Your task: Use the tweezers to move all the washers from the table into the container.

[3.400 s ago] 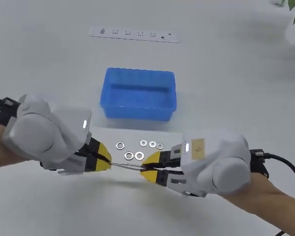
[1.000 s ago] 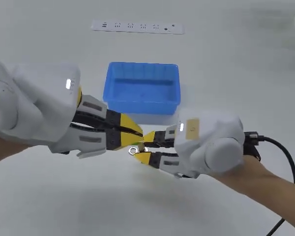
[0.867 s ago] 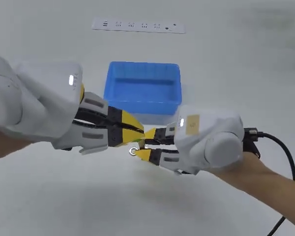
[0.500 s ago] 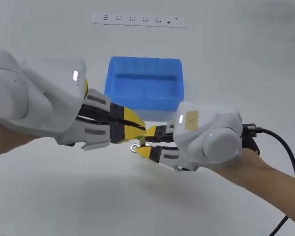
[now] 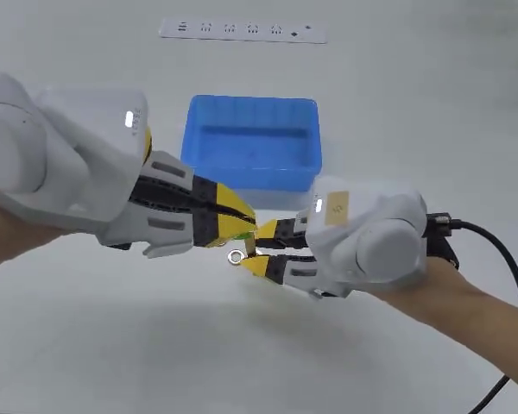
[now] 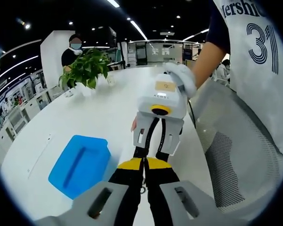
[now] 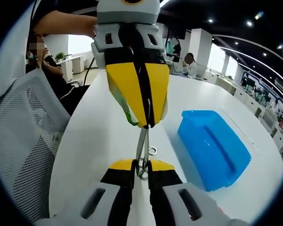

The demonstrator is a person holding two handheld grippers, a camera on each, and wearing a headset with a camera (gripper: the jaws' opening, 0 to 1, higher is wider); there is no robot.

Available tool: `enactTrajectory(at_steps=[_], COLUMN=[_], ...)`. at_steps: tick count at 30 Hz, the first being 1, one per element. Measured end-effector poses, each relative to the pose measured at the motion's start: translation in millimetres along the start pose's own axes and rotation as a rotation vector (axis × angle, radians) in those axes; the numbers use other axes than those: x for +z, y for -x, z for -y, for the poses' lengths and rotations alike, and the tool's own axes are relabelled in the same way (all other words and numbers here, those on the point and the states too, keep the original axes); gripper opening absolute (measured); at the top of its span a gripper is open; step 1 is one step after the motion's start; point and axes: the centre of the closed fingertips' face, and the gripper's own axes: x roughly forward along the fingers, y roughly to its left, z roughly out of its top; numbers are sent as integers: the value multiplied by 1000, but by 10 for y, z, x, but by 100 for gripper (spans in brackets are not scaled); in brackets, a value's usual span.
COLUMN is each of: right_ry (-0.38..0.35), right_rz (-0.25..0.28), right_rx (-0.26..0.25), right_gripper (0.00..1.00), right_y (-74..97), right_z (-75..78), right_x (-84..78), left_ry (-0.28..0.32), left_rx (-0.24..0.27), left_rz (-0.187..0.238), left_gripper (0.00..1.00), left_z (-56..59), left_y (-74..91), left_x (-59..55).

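Head view showed the left tongs (image 5: pixel 242 226) and right tongs (image 5: pixel 259 251) meeting tip to tip over the tabletop (image 5: pixel 155 345). Both were closed narrow on the tweezers (image 7: pixel 143 146). 1 washer (image 5: pixel 235 257) showed just beside the tips, near the blue container (image 5: pixel 250 177).

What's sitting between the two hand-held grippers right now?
In the right gripper view, the tweezers bridge the gap from the right hand-held gripper to the left hand-held gripper, both shut on them. A washer shows just beside them.
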Motion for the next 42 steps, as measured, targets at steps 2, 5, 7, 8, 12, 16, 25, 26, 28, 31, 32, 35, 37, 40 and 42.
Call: enactTrajectory(at_steps=[2,5,7,8,12,16,25,26,28,31,32,35,37,40,42], right_ry=[6,-20,-27,-32,-59,-57,-40,-38,-33,-24,-22,-16,-8,5,14], right_rz=[2,8,7,6,4,1,18,20,28,43,46,60,66,75,81], right_rx=[3,2,1,0,2,-5,-9,-11,-16,-31,-35,-57,-70,-83,-91], right_gripper=[11,11,11,10,10,10,10,10,10,10,10,10,10,10,10], right_y=[1,6,9,10,12,12,72,82,107,155,170,228,265,314,345], right_z=[-4,2,2,3,7,5,-7,-1,14,55,67,136,184,264,328], right_x=[-1,-6,-8,-9,-13,-16,103,118,160,243,265,344,395,473,529], left_ry=[3,24,32,37,53,63,40,36,24,6,-1,-20,-37,-61,-71], left_rx=[-5,-18,-21,-22,-24,-27,-27,-25,-25,-24,-23,-15,-11,-5,-2], left_rz=[3,15,19,22,29,35,41,42,44,47,51,63,66,73,81], left_gripper=[5,5,5,5,5,5,5,5,5,5,5,5,5,5,5], left_z=[-2,-1,-1,-4,-3,0,18,15,7,-15,-27,-73,-108,-162,-211], left_y=[-7,-24,-38,-46,-78,-72,48,60,89,127,145,188,213,243,270], left_x=[4,12,11,7,-20,-18,55,69,113,186,223,317,374,474,532])
